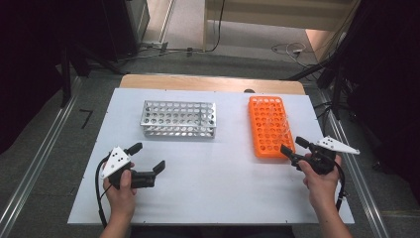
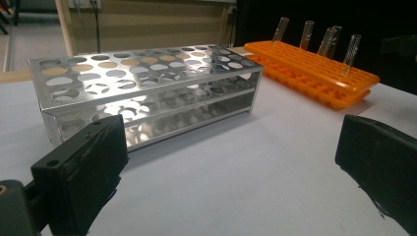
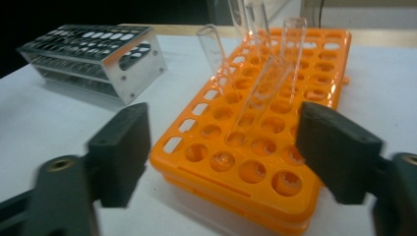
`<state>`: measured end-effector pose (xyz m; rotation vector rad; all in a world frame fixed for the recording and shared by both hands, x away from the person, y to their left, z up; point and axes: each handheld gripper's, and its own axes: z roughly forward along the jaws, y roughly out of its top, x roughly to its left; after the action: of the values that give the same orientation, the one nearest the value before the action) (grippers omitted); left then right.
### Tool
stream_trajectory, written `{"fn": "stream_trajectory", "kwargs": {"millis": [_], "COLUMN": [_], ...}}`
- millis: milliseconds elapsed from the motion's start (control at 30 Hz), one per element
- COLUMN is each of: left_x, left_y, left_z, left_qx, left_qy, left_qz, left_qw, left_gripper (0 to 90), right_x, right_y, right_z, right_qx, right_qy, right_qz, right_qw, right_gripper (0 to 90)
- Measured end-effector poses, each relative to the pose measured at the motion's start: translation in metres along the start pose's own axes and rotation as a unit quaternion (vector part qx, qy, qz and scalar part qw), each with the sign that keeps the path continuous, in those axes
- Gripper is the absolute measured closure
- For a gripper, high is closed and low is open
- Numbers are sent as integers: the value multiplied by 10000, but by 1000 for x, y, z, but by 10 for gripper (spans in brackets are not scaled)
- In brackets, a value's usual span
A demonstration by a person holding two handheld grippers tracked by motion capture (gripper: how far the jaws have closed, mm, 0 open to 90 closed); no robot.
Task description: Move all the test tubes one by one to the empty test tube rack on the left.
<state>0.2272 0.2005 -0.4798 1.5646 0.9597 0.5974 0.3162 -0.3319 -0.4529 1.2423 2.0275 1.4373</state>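
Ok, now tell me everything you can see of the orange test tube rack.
The orange test tube rack looks like moulded plastic: a flat, long tray with a top plate of round holes in rows over a lower tier. It lies flat on the white table, at its right side, long axis running away from the person. A few clear glass test tubes stand tilted in its holes. The right gripper, open, sits just at its near end.
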Motion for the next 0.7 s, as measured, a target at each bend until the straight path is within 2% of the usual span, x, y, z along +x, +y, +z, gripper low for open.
{"fn": "stream_trajectory", "kwargs": {"millis": [67,100,200,333,600,700], "left_x": [0,0,-1,-3,-2,-3], "left_y": [0,-1,0,0,-2,-2], "left_z": [1,1,3,2,3,4], "left_qx": [34,37,51,93,161,187], "left_qy": [-2,0,-8,-3,43,34], "left_qz": [6,5,39,72,46,60], "left_qw": [10000,10000,10000,9999,9999,9998], "left_gripper": [0,0,0,0,0,0], "right_x": [-3,-3,-4,-5,-6,-5], "right_y": [0,0,-1,-2,-7,-7], "right_z": [10,15,29,42,55,59], "right_qx": [110,176,270,296,161,122], "right_qy": [-61,-175,-376,-489,-326,-393], "right_qz": [224,307,374,385,448,335], "right_qw": [9997,9992,9982,9976,9983,9986], "right_gripper": [346,378,430,506,617,699]}}
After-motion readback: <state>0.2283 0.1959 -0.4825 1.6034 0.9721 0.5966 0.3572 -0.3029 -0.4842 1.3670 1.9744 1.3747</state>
